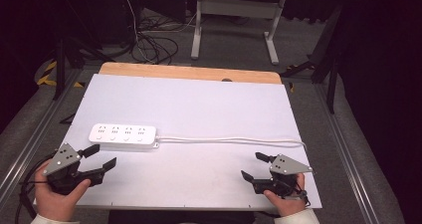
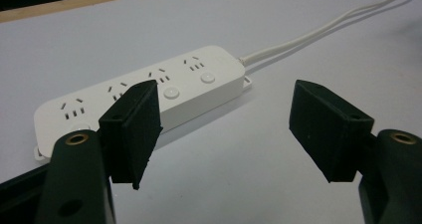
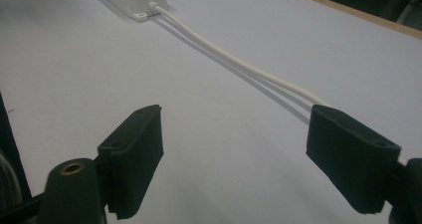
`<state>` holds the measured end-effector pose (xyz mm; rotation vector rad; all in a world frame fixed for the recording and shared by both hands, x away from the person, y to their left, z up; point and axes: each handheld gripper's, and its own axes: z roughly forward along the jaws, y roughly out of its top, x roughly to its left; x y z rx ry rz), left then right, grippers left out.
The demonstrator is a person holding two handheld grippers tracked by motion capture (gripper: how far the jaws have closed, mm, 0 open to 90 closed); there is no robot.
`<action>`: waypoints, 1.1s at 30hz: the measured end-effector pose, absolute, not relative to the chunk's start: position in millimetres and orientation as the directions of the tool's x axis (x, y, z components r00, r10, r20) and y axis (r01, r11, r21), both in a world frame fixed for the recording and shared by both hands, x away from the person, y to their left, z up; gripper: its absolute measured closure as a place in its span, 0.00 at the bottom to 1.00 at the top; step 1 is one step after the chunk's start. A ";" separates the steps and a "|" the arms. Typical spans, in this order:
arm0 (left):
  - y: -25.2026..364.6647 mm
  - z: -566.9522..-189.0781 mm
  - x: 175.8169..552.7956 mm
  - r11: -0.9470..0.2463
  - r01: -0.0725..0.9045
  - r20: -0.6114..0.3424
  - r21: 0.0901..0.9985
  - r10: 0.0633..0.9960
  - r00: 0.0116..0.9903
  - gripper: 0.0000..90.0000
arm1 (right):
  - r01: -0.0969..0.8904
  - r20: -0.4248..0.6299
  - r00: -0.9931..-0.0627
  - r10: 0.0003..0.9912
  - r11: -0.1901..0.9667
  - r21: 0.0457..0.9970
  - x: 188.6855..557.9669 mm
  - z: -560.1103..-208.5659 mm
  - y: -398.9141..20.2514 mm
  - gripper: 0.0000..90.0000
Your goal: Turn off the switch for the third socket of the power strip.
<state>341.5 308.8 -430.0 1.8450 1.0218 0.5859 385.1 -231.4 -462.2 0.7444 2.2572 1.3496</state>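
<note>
A white power strip with 4 sockets is lying flat on the white bench, toward its left half. Its white cord is running from the strip's right end across the bench to the right edge.

The left gripper is sitting in the person's left hand at the near left corner of the bench, just in front of the power strip and apart from it. Its jaws are standing open with nothing between them. In the left gripper view, the left gripper is pointing past the strip's near long side, and the power strip is lying just beyond the jaws.

The right gripper is resting in the person's right hand at the near right corner, well apart from the strip. Its jaws are also spread open and empty. In the right gripper view, the right gripper is facing along the cord, which is passing behind 1 jaw.
</note>
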 end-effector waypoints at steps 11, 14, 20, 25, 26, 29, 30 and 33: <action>306.5 -419.4 355.0 -0.240 0.402 -0.020 0.883 0.838 0.545 0.32 | 0.236 -0.070 -0.776 0.626 0.392 0.889 385.1 -462.6 -231.0 0.25; 306.5 -417.5 358.6 -0.238 0.402 -0.021 0.884 0.839 0.543 0.32 | 0.237 -0.069 -0.777 0.626 0.393 0.889 385.3 -462.8 -231.0 0.25; 306.8 -415.2 366.4 -0.233 0.406 -0.025 0.884 0.843 0.537 0.32 | 0.237 -0.068 -0.778 0.625 0.392 0.889 385.4 -462.9 -231.0 0.25; 307.8 -413.7 371.6 -0.231 0.410 -0.027 0.883 0.845 0.535 0.32 | 0.242 -0.065 -0.778 0.625 0.393 0.887 386.1 -463.7 -231.0 0.25; 309.1 -412.9 374.5 -0.228 0.413 -0.031 0.882 0.845 0.534 0.32 | 0.242 -0.064 -0.778 0.625 0.393 0.887 386.1 -463.6 -231.3 0.25; 310.0 -412.4 377.3 -0.227 0.414 -0.031 0.882 0.848 0.529 0.32 | 0.242 -0.065 -0.778 0.625 0.393 0.887 386.0 -463.4 -231.5 0.25; 311.2 -412.1 380.0 -0.228 0.415 -0.026 0.881 0.852 0.523 0.32 | 0.241 -0.065 -0.778 0.625 0.392 0.888 386.1 -463.4 -231.3 0.25; 313.8 -412.1 384.6 -0.220 0.419 -0.034 0.881 0.854 0.519 0.33 | 0.247 -0.063 -0.776 0.627 0.395 0.885 386.7 -463.9 -231.3 0.25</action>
